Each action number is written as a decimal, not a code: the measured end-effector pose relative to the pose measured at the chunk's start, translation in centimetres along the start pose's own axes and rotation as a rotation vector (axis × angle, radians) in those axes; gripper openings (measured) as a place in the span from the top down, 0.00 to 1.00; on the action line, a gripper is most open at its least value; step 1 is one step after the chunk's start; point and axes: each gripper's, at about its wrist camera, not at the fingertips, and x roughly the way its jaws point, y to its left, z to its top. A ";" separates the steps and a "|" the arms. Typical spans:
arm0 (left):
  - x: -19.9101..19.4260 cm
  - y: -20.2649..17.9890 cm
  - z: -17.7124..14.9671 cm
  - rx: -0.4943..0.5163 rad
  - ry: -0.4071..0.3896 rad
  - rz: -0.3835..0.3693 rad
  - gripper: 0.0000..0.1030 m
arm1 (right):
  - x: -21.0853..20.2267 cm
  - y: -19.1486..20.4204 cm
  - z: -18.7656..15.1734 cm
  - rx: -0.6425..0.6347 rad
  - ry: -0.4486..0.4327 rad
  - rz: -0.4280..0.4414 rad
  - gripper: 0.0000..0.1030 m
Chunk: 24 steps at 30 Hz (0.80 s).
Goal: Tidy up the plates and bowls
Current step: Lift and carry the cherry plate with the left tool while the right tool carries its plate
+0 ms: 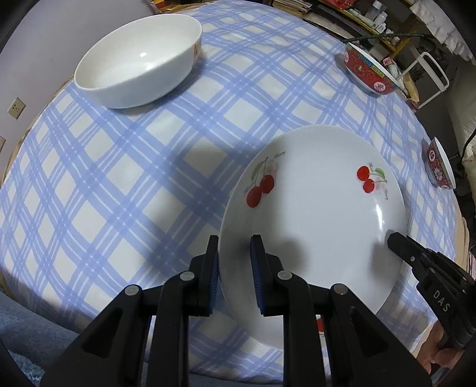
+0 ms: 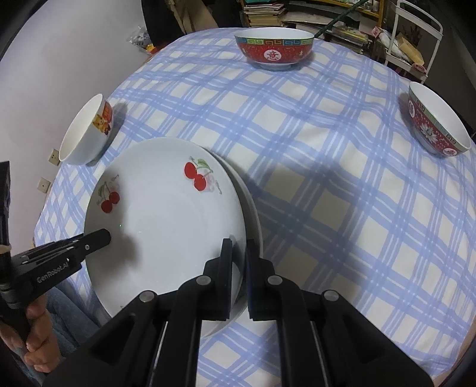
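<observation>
A white cherry plate (image 1: 315,214) lies on the blue checked tablecloth; it also shows in the right wrist view (image 2: 166,232), resting on a second plate (image 2: 253,208) whose rim shows beneath it. My left gripper (image 1: 233,262) straddles the plate's left rim, jaws apart with a gap on the inner side. My right gripper (image 2: 238,268) is closed on the plate's right rim. A white bowl (image 1: 139,56) stands far left. A red patterned bowl (image 2: 273,49) stands at the back, another red bowl (image 2: 435,125) at the right.
The round table's edge (image 1: 17,166) curves close on the left, with a wall behind. Shelves with books and clutter (image 2: 312,15) and a white metal rack (image 2: 416,38) stand beyond the far side. The person's hand (image 2: 35,342) holds the left gripper's handle.
</observation>
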 end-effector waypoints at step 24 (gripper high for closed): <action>-0.8 0.0 -1.1 0.018 0.009 0.058 0.80 | -0.7 0.4 -0.6 -0.022 -0.004 -0.046 0.91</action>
